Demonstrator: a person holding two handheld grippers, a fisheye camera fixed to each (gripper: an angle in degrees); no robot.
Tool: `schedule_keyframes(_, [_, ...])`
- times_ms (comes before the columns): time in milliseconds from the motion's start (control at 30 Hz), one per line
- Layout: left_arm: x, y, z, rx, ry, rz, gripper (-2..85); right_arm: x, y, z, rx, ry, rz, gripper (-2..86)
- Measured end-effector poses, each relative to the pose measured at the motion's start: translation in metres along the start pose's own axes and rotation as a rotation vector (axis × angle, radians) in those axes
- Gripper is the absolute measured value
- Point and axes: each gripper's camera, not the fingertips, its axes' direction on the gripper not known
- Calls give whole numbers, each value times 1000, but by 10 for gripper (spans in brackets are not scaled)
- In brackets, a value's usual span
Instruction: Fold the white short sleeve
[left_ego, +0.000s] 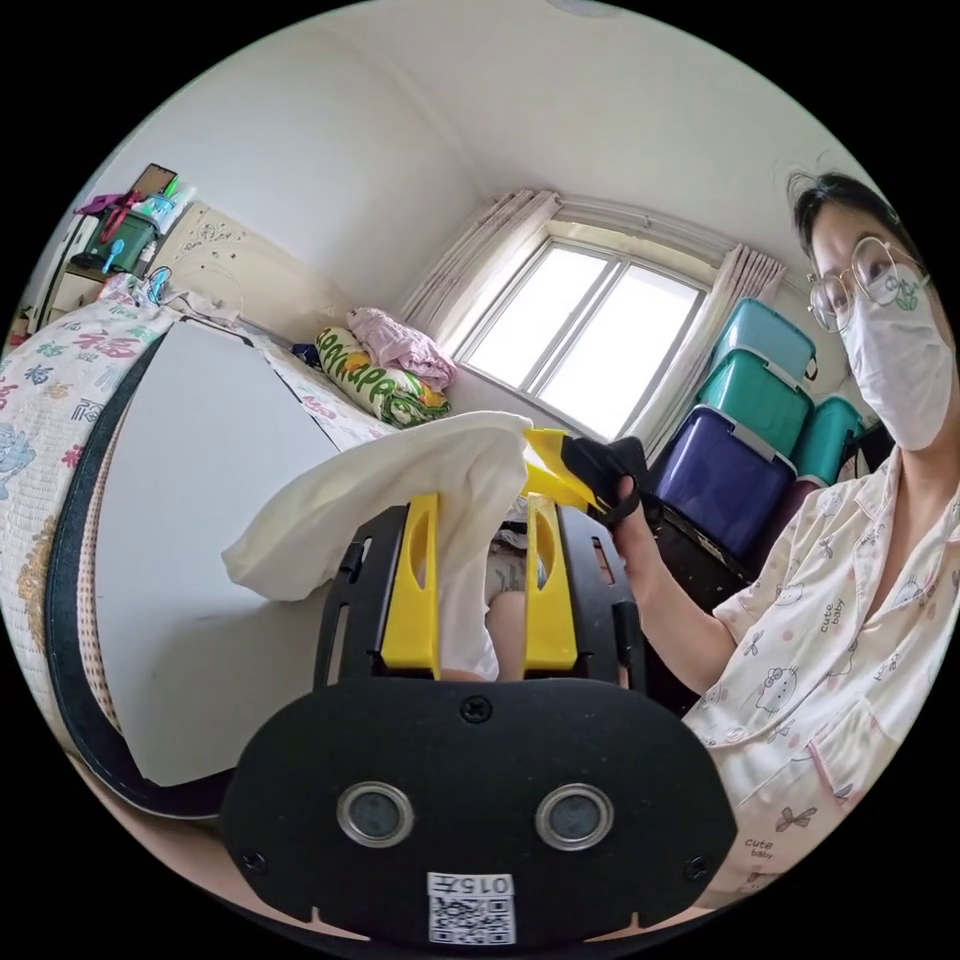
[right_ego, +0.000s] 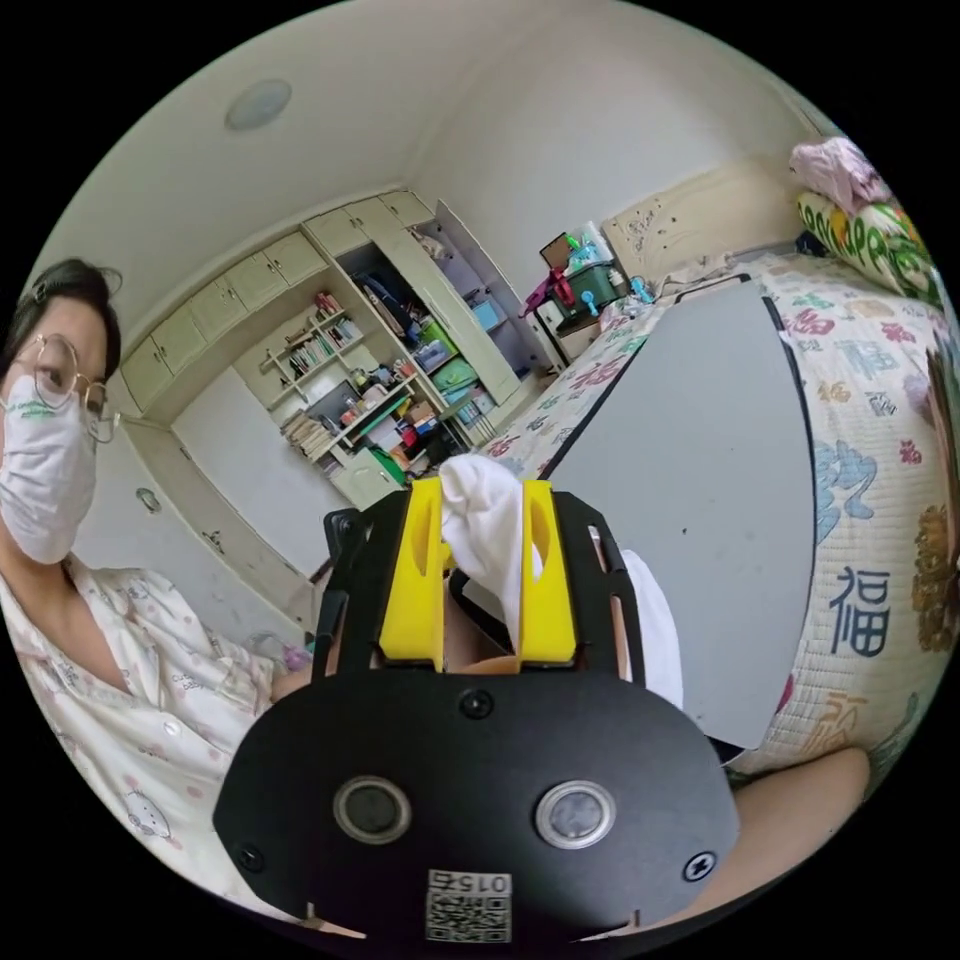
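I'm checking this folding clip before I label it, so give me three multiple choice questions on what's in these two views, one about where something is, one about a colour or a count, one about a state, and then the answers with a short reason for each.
1. Where is the white garment?
A. Held up in the air between the two grippers
B. Spread flat on the grey board
C. Stowed on a wardrobe shelf

2. What colour are the jaws of both grippers?
A. Red
B. Yellow
C. Blue

3. What state is the left gripper in?
A. Wide open with nothing in it
B. Lying on the bed
C. Shut on the garment

Answers:
1 A, the cloth hangs off the grey board, pinched by the left gripper and by the right gripper.
2 B, the jaws are yellow in both views.
3 C, cloth sits squeezed between its jaws.
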Motion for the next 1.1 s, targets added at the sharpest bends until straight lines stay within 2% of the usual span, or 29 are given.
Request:
schedule_keyframes(133, [10,1,-20,6,3,-10,130,-28,-11,14,-24,7,-29,110])
schedule_keyframes(267, [27,0,-60,81,-54,-59,128,-47,-18,20,-7,-31,8,28])
schedule_keyframes(333, [44,-3,-78,119,-89,-46,123,-53,-19,21,1,-36,27,18])
schedule_keyframes(400, [58,-8,-89,94,-143,-36,99,-61,-19,21,2,-29,55,11])
schedule_keyframes(533, [53,3,-123,89,-98,-99,24,-74,-22,8,36,32,71,5])
schedule_keyframes(667, [84,1,-213,123,-283,-51,5,-83,-32,-43,139,136,82,4])
schedule_keyframes(733, [105,-10,-261,171,-318,-9,2,-88,-39,-75,202,189,76,4])
schedule_keyframes(867, [162,-39,-380,334,-407,66,0,-108,-52,-145,328,307,48,3])
schedule_keyframes(1100, [310,-46,-502,447,-524,341,-1,-153,-53,-211,473,200,-42,1])
